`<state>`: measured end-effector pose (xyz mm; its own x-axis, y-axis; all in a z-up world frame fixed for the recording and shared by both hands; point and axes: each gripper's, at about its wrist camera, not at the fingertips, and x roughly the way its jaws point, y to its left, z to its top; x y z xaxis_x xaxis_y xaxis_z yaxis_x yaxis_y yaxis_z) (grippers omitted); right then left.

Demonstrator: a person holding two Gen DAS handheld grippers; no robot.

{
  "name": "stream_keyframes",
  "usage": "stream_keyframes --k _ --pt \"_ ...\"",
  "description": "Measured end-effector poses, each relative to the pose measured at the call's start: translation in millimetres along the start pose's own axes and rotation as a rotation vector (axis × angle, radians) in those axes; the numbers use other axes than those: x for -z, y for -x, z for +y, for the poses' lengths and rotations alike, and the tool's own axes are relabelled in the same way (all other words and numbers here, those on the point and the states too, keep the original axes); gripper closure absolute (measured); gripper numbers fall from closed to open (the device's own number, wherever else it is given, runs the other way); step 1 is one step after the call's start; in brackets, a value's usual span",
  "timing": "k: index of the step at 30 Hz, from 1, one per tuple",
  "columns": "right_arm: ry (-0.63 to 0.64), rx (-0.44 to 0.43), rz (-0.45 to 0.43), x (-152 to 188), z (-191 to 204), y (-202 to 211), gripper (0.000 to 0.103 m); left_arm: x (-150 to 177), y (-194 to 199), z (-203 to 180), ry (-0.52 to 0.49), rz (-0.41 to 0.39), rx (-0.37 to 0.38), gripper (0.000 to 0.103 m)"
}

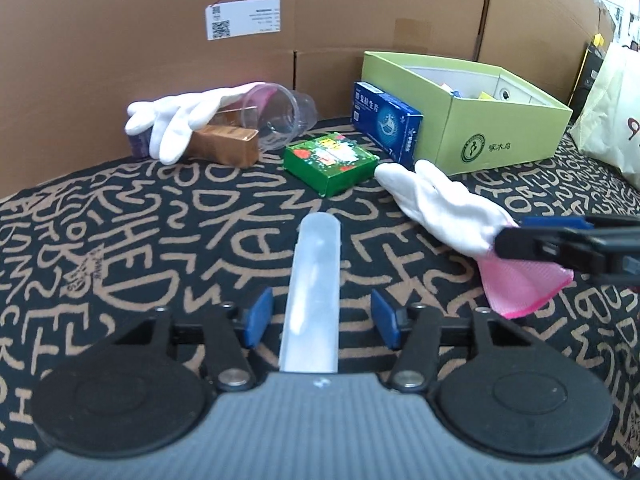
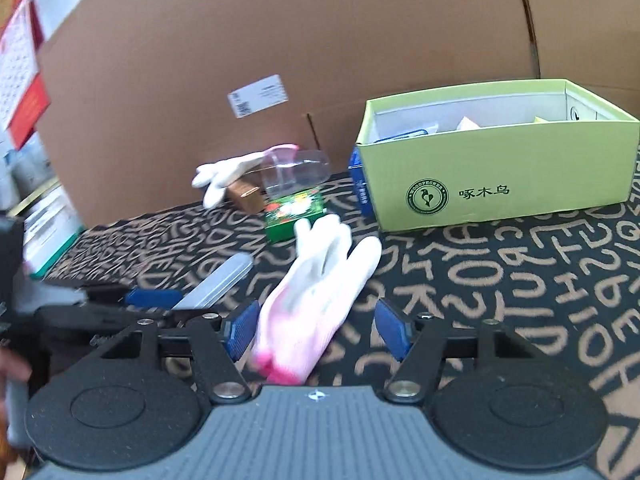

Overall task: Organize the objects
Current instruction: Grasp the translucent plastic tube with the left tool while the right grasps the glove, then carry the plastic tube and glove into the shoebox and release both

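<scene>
A translucent white tube [image 1: 314,292] lies on the patterned cloth between the open jaws of my left gripper [image 1: 322,322], touching neither pad. A white glove with a pink cuff [image 2: 316,296] lies between the open jaws of my right gripper [image 2: 318,330]; the glove also shows in the left wrist view [image 1: 452,208], with the right gripper [image 1: 568,248] at its cuff. The green open box [image 2: 496,176] stands behind, with items inside. A green packet [image 1: 330,162], a blue box [image 1: 384,122], a clear cup [image 1: 280,116], a second white glove [image 1: 180,120] and a brown box [image 1: 224,144] lie at the back.
Large cardboard boxes [image 1: 280,32] wall off the back. A white bag [image 1: 612,120] stands right of the green box. The black cloth with tan letters [image 1: 160,240] covers the table. Red and white packages [image 2: 24,100] are at the far left of the right wrist view.
</scene>
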<state>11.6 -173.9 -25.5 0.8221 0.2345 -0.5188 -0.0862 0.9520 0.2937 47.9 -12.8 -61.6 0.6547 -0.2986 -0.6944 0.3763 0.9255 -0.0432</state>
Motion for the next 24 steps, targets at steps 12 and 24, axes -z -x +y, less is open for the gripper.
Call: stream_keyframes --k 12,24 --pt "0.213 0.079 0.03 6 26 -34 0.068 -2 -4 -2 -0.019 0.002 -0.003 0.059" --pt "0.123 -0.037 0.033 10 11 -7 0.087 -8 -9 -9 -0.034 0.018 -0.023 0.076"
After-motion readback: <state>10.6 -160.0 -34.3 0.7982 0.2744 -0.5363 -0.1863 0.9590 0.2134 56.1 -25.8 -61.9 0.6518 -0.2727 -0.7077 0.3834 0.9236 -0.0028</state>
